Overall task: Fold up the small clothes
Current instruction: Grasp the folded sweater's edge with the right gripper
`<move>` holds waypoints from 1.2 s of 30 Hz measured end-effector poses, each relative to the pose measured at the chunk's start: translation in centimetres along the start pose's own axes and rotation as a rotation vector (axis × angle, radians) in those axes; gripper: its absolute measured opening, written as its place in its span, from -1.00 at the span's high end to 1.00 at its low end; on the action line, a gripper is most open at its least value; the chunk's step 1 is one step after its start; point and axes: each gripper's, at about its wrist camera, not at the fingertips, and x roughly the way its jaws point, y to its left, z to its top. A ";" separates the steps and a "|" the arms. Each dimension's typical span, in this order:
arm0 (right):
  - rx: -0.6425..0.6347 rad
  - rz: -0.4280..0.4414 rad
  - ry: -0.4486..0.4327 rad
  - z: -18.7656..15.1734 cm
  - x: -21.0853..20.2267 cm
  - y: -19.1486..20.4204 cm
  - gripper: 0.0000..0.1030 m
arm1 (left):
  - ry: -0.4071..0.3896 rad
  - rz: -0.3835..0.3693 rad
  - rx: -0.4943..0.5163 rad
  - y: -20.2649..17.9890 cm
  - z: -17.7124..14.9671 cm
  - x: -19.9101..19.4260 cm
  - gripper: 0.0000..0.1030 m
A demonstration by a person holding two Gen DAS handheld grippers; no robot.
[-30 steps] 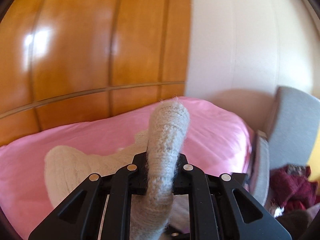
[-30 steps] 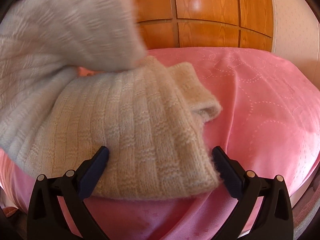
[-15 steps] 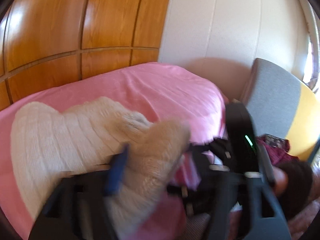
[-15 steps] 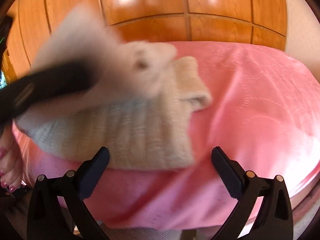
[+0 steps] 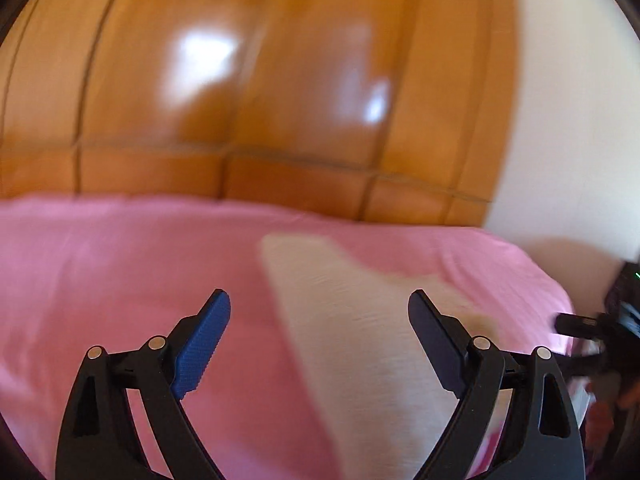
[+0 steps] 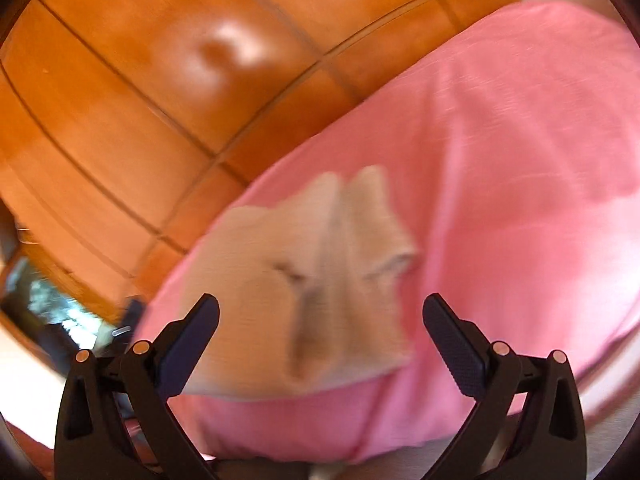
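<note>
Both grippers stand wide apart and hold nothing — the left gripper (image 5: 320,334) and the right gripper (image 6: 320,338) each show bare pads with pink cloth between them. One cream knitted garment (image 6: 308,292) lies on the pink bedspread (image 6: 520,160), near the front edge of the bed, with the wooden panelled wall (image 5: 240,80) behind.

From the right gripper the knit lies straight ahead and just beyond the fingertips, centred in the gap; its long axis runs away from the camera, tilted a little rightward, and a crease or overlap runs along its middle, so it looks already doubled over. From the left gripper the same garment (image 5: 360,340) sits ahead but off to the right, reaching under the right-hand finger, its long axis slanting from far-left to near-right. By that reading the right gripper is the better lined up for a next pinch, though both are close. Part of the other tool (image 5: 600,332) shows at the left view's right edge.

No brand, label or writing can be read; motion blur softens both views.
</note>
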 end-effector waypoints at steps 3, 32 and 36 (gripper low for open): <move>0.028 0.091 0.079 0.5 2.7 0.7 -0.94 | 0.097 -0.032 0.015 0.5 -0.9 1.8 -0.74; 0.001 -0.223 -0.062 4.8 3.3 -0.7 -0.97 | 0.175 0.009 0.472 -8.4 -4.0 2.9 -0.78; -0.073 -0.400 -0.115 6.7 3.2 2.0 -0.97 | 0.148 0.027 0.340 -7.7 -0.3 4.0 -0.83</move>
